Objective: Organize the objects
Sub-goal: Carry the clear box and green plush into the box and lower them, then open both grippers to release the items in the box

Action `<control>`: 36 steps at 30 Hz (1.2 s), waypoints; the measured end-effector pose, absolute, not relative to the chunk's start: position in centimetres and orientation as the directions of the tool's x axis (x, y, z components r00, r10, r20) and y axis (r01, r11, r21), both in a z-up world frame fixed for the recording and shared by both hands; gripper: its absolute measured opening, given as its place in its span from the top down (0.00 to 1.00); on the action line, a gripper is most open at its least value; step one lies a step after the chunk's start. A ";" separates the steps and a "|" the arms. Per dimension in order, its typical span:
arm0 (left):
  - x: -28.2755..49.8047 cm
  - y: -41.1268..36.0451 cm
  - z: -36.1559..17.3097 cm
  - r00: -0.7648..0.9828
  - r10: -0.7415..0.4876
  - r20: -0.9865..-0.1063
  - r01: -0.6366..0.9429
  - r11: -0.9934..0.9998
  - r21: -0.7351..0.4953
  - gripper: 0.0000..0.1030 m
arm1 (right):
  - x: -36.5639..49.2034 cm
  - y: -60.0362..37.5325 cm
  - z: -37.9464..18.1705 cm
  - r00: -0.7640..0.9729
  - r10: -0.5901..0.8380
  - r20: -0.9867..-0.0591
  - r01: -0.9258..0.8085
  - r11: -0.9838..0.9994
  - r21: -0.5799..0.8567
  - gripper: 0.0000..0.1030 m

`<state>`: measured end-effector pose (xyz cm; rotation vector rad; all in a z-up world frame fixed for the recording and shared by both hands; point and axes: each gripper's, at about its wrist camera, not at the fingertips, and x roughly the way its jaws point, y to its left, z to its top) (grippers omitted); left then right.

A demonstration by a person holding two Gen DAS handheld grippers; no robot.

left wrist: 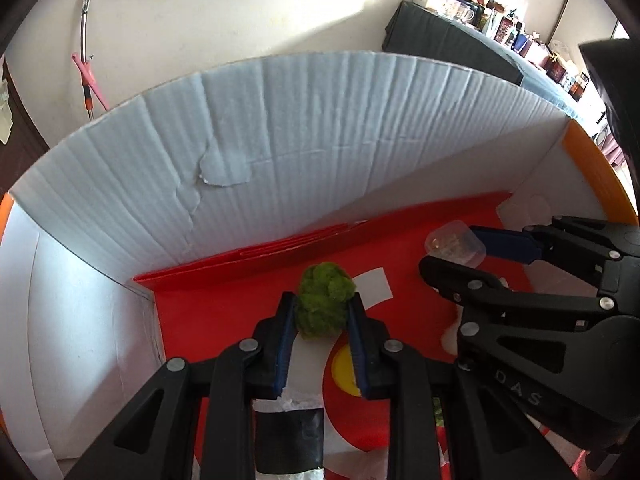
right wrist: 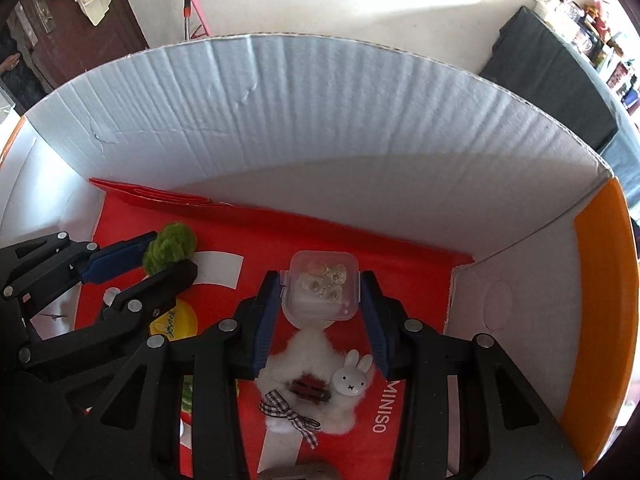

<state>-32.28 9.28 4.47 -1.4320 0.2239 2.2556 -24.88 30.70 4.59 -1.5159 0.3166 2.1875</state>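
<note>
Two tools are down inside the cardboard box (right wrist: 320, 128), each with something clamped. The left tool (left wrist: 320, 312) is closed as tight as it goes on a green fuzzy ball (left wrist: 324, 304), which is soft and could squirm out sideways. The right tool (right wrist: 322, 292), partly open, grips a small clear plastic box (right wrist: 322, 286) by its smooth sides; tilted steeply, it might slip and drop onto the white fluffy hair clip (right wrist: 320, 364) just below. Both tools hang close together and could bump.
</note>
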 end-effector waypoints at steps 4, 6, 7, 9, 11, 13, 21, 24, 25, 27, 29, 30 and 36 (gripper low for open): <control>-32.1 9.2 4.5 -0.359 0.284 -0.889 -0.462 -0.882 -0.095 0.74 | -24.8 30.4 4.4 -0.289 0.241 -0.926 -0.487 -0.870 -0.074 0.62; -31.9 9.0 4.5 -0.362 0.281 -0.889 -0.461 -0.883 -0.091 0.75 | -24.7 30.3 4.4 -0.289 0.243 -0.926 -0.486 -0.870 -0.077 0.62; -31.9 9.1 4.5 -0.362 0.280 -0.889 -0.461 -0.883 -0.090 0.75 | -24.6 30.3 4.4 -0.287 0.244 -0.926 -0.487 -0.870 -0.078 0.62; -31.8 9.2 4.6 -0.366 0.277 -0.889 -0.461 -0.883 -0.085 0.74 | -24.5 30.2 4.4 -0.285 0.247 -0.926 -0.486 -0.870 -0.082 0.62; -31.7 9.0 4.6 -0.365 0.280 -0.888 -0.462 -0.883 -0.088 0.74 | -24.4 30.1 4.5 -0.283 0.250 -0.926 -0.486 -0.870 -0.086 0.62; -31.6 8.7 4.6 -0.363 0.285 -0.887 -0.460 -0.883 -0.095 0.74 | -24.3 30.0 4.5 -0.283 0.253 -0.925 -0.485 -0.870 -0.089 0.62; -32.1 8.7 4.5 -0.361 0.289 -0.887 -0.458 -0.883 -0.101 0.73 | -23.7 29.7 4.7 -0.279 0.263 -0.924 -0.489 -0.867 -0.099 0.58; -32.1 8.8 4.5 -0.360 0.291 -0.887 -0.456 -0.884 -0.105 0.72 | -23.4 29.5 4.8 -0.277 0.266 -0.923 -0.490 -0.866 -0.102 0.56; -32.1 8.8 4.5 -0.359 0.291 -0.887 -0.456 -0.884 -0.106 0.72 | -23.3 29.5 4.8 -0.278 0.266 -0.923 -0.490 -0.866 -0.102 0.56; -32.3 8.8 4.5 -0.358 0.293 -0.887 -0.454 -0.884 -0.108 0.71 | -23.2 29.4 4.8 -0.278 0.267 -0.923 -0.490 -0.866 -0.103 0.56; -32.0 8.1 4.3 -0.362 0.291 -0.886 -0.450 -0.887 -0.108 0.66 | -23.7 28.8 4.6 -0.277 0.270 -0.922 -0.491 -0.865 -0.106 0.56; -32.1 8.0 4.3 -0.362 0.293 -0.885 -0.448 -0.887 -0.110 0.66 | -23.6 28.8 4.6 -0.276 0.270 -0.922 -0.491 -0.865 -0.106 0.56; -32.1 8.1 4.5 -0.364 0.297 -0.883 -0.441 -0.890 -0.117 0.62 | -22.9 29.3 5.2 -0.278 0.276 -0.920 -0.490 -0.865 -0.111 0.56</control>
